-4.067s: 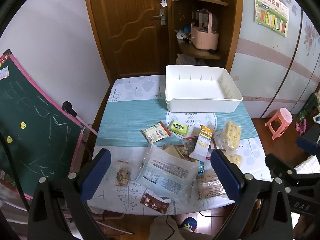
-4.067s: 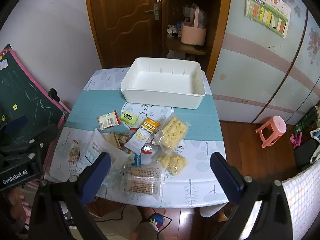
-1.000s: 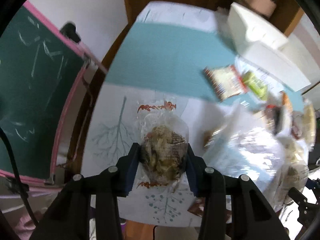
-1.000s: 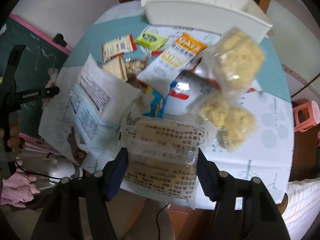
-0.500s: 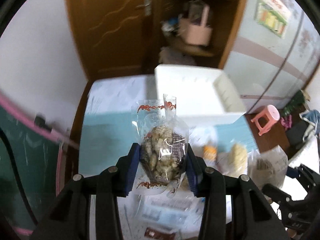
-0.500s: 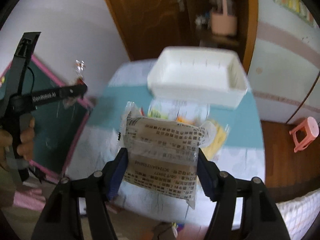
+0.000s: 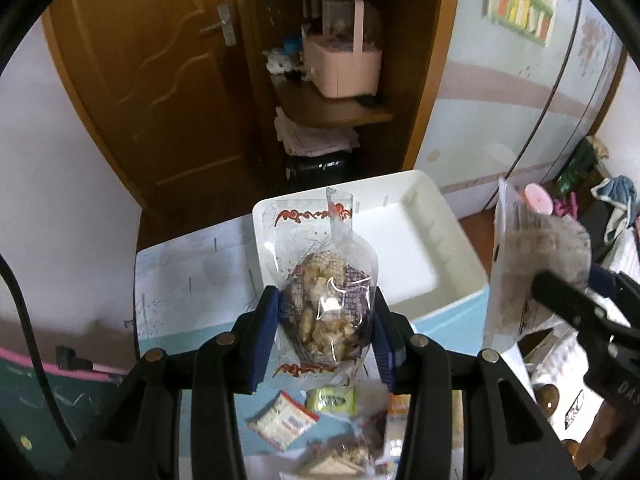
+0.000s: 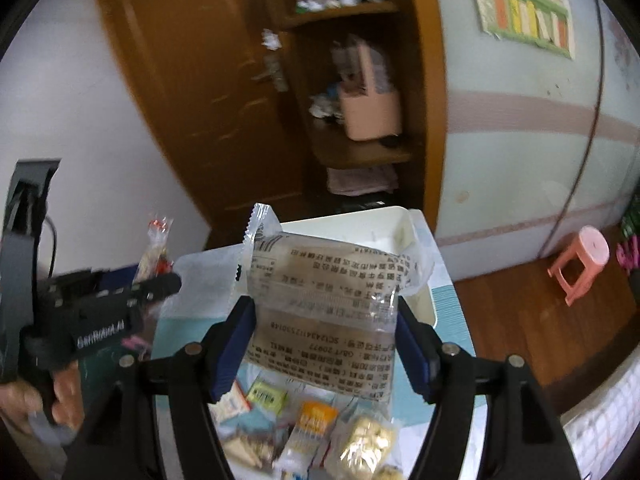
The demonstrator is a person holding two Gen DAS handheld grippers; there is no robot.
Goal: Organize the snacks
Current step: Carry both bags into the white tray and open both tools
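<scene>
Both packets have risen off the worktop: left gripper clamps a clear pastry bag, right gripper pinches a printed cake packet, ready for the white bin at 12 o'clock.

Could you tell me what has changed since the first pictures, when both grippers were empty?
The left hand-held gripper has taken a clear nut-cluster bag and the right hand-held gripper a printed clear packet, lifting both towards the white bin. The bin and the remaining snacks have stayed put.

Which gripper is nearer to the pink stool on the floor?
Right. The right gripper, holding the printed snack pack, is on the side of the pink stool; the left gripper is beyond it, on the far side.
</scene>
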